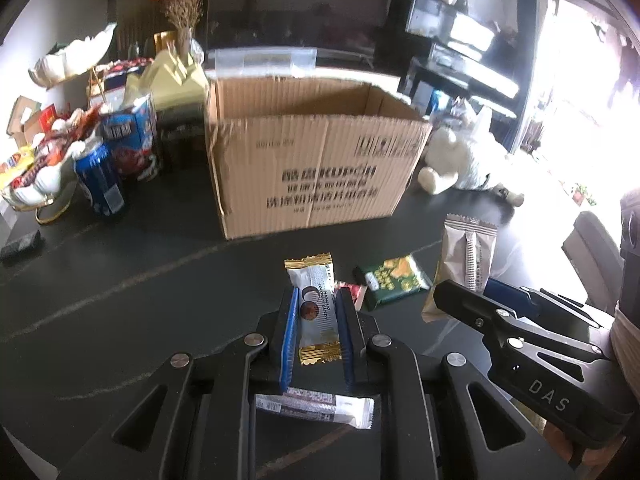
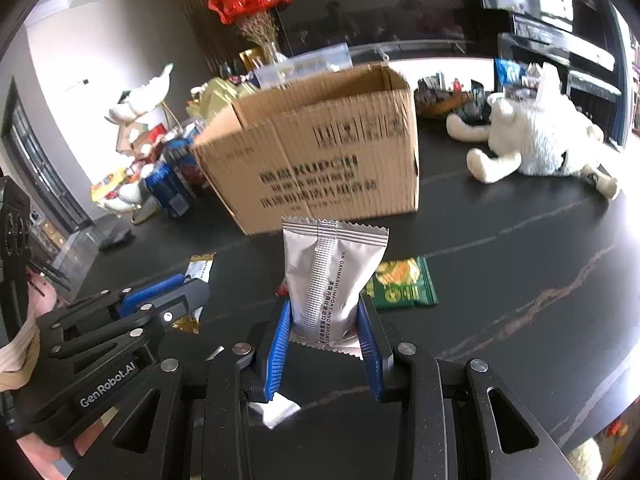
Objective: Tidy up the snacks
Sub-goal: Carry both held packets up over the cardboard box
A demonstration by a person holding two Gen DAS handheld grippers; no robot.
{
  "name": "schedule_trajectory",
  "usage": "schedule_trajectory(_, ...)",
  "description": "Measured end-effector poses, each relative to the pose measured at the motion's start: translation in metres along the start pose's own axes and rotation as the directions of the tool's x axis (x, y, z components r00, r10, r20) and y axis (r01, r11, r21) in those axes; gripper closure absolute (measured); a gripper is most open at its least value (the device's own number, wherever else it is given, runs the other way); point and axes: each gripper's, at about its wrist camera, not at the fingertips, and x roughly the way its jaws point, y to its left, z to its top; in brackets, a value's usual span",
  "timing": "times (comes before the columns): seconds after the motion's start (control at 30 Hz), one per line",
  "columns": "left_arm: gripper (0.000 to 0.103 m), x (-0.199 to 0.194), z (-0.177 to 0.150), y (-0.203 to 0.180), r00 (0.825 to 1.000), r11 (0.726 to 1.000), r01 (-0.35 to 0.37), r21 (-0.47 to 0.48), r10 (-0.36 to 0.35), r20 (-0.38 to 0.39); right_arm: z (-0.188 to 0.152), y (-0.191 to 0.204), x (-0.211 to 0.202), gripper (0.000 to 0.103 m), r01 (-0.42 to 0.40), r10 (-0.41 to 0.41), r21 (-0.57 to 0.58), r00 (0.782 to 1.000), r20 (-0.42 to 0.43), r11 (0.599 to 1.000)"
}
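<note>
Left gripper (image 1: 317,322): my jaws are pinched narrow on a white-and-gold wafer bar (image 1: 316,312). Bar's long axis runs along the fingers, far end pointing toward the cardboard box (image 1: 316,152), near gold crimp back toward the camera. It's clear of the tabletop (image 1: 140,280).

Right gripper (image 2: 325,332): clamped a bit wider on the lower end of a silver pouch (image 2: 330,276). Pouch stands upright between the pads, long axis along the fingers, serrated top edge toward the box, back seam with print facing the camera.

The 2 grippers sit side by side, each visible in the other's view.

Still on the table: a green snack packet (image 2: 402,284) just beyond the right gripper, a small red wrapper (image 1: 354,292) beside it, and a silver sachet (image 1: 316,406) under the left gripper.

Box is open-topped, straight ahead of both grippers, printed side facing me. Left of it: a blue can (image 1: 100,180), a blue carton (image 1: 132,140), a dish piled with snacks (image 1: 36,176). Right of it: a white plush toy (image 2: 536,140) lying on the table.
</note>
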Motion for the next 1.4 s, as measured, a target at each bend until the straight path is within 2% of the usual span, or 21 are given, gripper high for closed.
schedule_trajectory(0.43, 0.083, -0.038, 0.042, -0.003, 0.993, 0.999, 0.006, 0.035, -0.01, 0.116, 0.038, 0.015, -0.03, 0.069, -0.03, 0.034, -0.032, 0.993, 0.117, 0.999)
schedule_trajectory(0.73, 0.083, -0.048, 0.07, -0.001, 0.985, 0.999, -0.021, 0.047, 0.013, 0.17, 0.071, 0.022, -0.036, 0.069, -0.035, 0.045, -0.062, 0.986, 0.159, 0.997)
schedule_trajectory(1.17, 0.083, -0.041, 0.117, 0.003, 0.976, 0.995, -0.062, 0.074, 0.045, 0.213, 0.115, 0.022, -0.022, 0.069, -0.028, 0.046, -0.103, 0.983, 0.18, 0.994)
schedule_trajectory(1.4, 0.083, -0.018, 0.138, 0.01, 0.983, 0.998, -0.022, 0.058, 0.01, 0.186, 0.139, 0.019, -0.002, 0.069, -0.041, 0.062, -0.12, 0.981, 0.182, 0.992)
